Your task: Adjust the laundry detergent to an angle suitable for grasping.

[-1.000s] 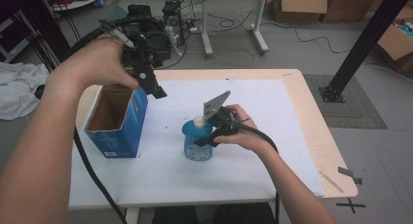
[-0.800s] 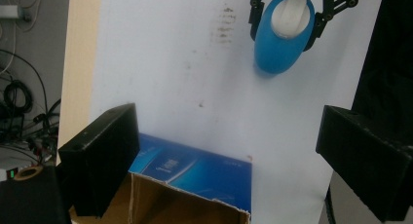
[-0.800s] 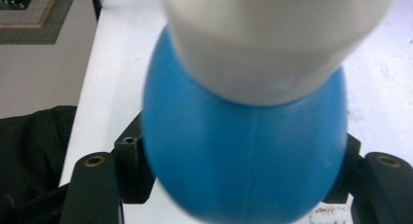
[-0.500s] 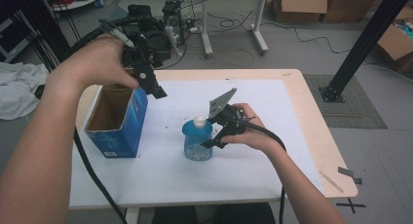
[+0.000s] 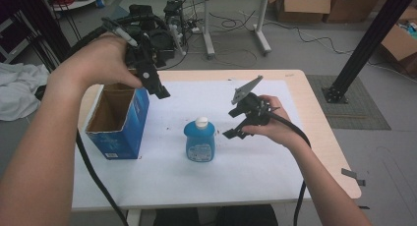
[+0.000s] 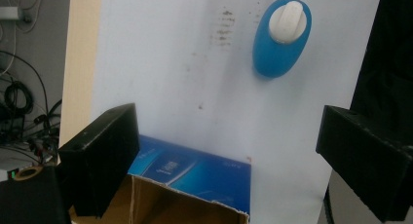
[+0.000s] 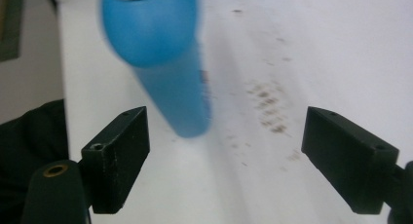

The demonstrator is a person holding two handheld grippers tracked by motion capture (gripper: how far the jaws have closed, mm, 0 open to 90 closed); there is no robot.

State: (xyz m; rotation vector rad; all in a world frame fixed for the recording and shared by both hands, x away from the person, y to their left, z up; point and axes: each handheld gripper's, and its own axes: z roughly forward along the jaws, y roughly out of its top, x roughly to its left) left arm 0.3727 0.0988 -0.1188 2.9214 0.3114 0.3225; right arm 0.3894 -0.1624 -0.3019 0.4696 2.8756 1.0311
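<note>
Standing upright, smooth blue plastic bottle; right gripper fingers just spread, empty; left gripper spread.

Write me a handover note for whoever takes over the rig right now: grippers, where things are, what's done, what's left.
Right gripper: jaws just opened, nothing between them, apart from the blue bottle.
Left gripper: open, empty, held above the open blue box.
Bottle: upright on the white sheet, white cap on, right of the box, not touching it.
Done: bottle set down and released.
Left: probably getting the bottle into the box; confirm.
</note>
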